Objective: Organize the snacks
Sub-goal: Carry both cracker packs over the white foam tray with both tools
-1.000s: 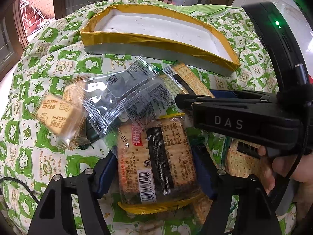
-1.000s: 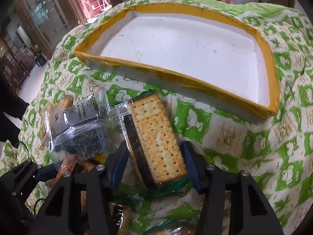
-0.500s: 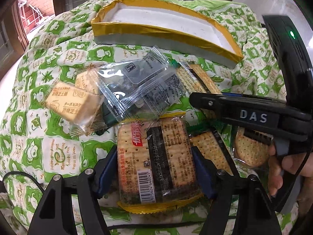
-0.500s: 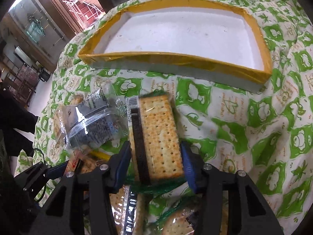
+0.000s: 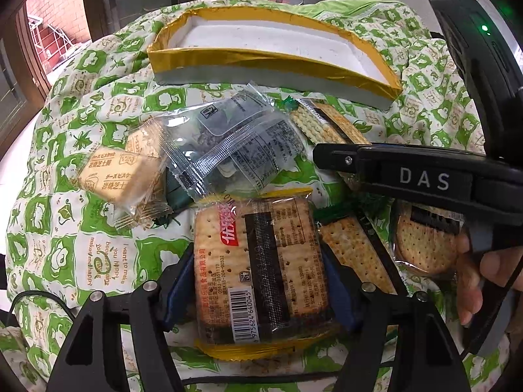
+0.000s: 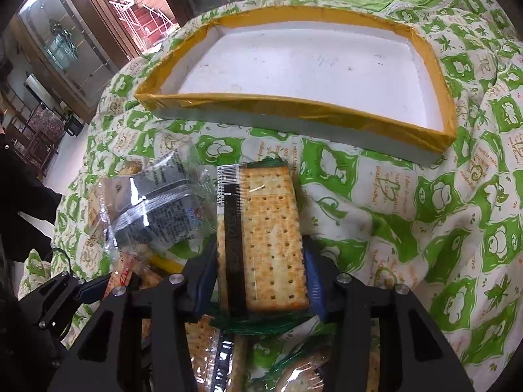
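Note:
My left gripper [image 5: 258, 281] is shut on a yellow-edged cracker pack [image 5: 261, 261], a blue pad pressed on each long side. My right gripper [image 6: 261, 281] holds a green-edged cracker pack [image 6: 268, 228] by its long sides. Its jaws are closing and both pads touch the wrapper. This pack sits above the other packs in the pile. In the left wrist view the right tool's black housing [image 5: 425, 179] crosses the right side, with a hand [image 5: 474, 277] on it. Beyond the pile lies the white foam tray [image 5: 261, 62] [image 6: 294, 104] with a gold rim, nothing in it.
On the green-and-white patterned cloth [image 6: 441, 212] lie a clear bag with dark contents [image 5: 228, 143] [image 6: 153, 209], cheese biscuit packets [image 5: 121, 176], another green-edged cracker pack [image 5: 356, 254] and a round cracker pack [image 5: 425, 245]. Wooden doors and cabinets stand behind.
The right jaws have narrowed onto the green-edged cracker pack, and it now stands straighter in that view. The left gripper keeps its hold on the yellow-edged pack and has hardly moved.

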A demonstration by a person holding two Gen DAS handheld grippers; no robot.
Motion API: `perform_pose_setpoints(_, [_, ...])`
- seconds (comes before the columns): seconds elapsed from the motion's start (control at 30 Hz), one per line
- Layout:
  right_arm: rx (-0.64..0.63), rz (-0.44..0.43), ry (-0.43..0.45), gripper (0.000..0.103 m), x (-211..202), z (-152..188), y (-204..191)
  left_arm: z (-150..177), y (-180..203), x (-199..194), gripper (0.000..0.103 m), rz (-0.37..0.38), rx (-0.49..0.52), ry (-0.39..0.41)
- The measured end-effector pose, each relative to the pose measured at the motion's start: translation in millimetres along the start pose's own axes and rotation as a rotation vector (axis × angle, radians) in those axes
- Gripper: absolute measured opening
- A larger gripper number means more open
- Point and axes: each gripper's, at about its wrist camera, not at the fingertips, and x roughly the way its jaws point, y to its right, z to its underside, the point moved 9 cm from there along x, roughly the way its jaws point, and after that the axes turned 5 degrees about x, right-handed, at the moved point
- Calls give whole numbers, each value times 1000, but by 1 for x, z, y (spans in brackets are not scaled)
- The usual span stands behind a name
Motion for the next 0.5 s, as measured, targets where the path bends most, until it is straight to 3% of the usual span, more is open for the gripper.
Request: perform_pose_setpoints(0.5, [59, -64, 76, 47, -31, 2, 1, 0, 4, -29, 74, -33, 59, 75])
